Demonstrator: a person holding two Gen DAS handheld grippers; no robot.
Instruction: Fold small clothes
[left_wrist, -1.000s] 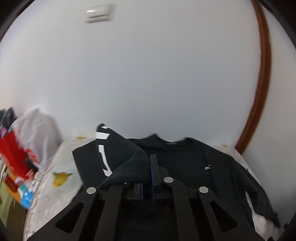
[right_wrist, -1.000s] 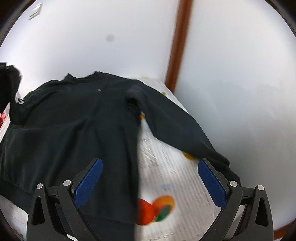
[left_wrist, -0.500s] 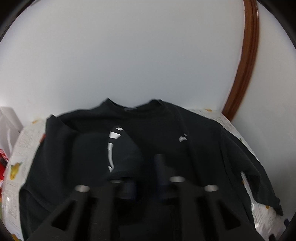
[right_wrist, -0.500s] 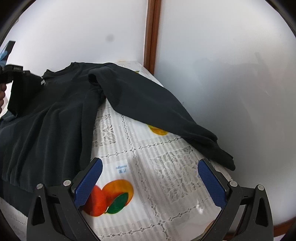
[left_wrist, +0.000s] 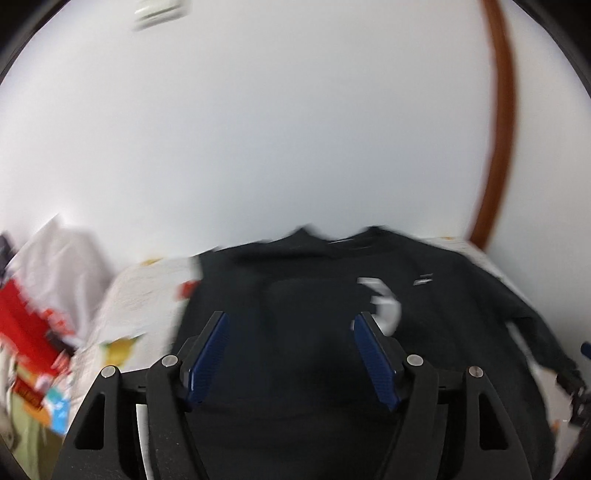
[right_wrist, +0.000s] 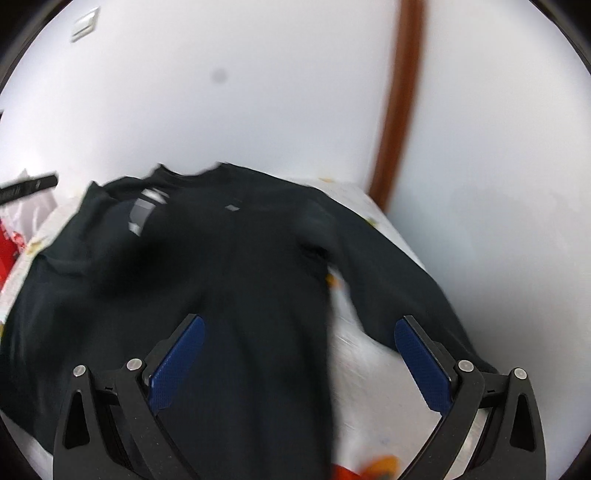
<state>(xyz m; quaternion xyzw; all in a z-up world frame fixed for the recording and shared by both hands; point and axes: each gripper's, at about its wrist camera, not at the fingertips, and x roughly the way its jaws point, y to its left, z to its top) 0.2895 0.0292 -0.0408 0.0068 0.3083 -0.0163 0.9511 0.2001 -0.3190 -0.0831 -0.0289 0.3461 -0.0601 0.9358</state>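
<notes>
A surface (right_wrist: 369, 354) covered by a white cloth printed with fruit is set against a white wall (left_wrist: 295, 147) crossed by a brown wooden strip (left_wrist: 498, 129). A black long-sleeved sweatshirt (right_wrist: 229, 266) is spread flat on it, neckline toward the wall. The left gripper (left_wrist: 290, 354) is held wide open above the sweatshirt's body, nothing between its blue pads. The right gripper (right_wrist: 299, 365) is likewise spread wide and empty, over the garment's hem and the bare cloth. Only the left view shows a pile of red and white items (left_wrist: 33, 314) at the far left; only the right view shows the outstretched sleeve (right_wrist: 399, 284). Both views are motion-blurred, so the white chest print (left_wrist: 384, 302) cannot be read
</notes>
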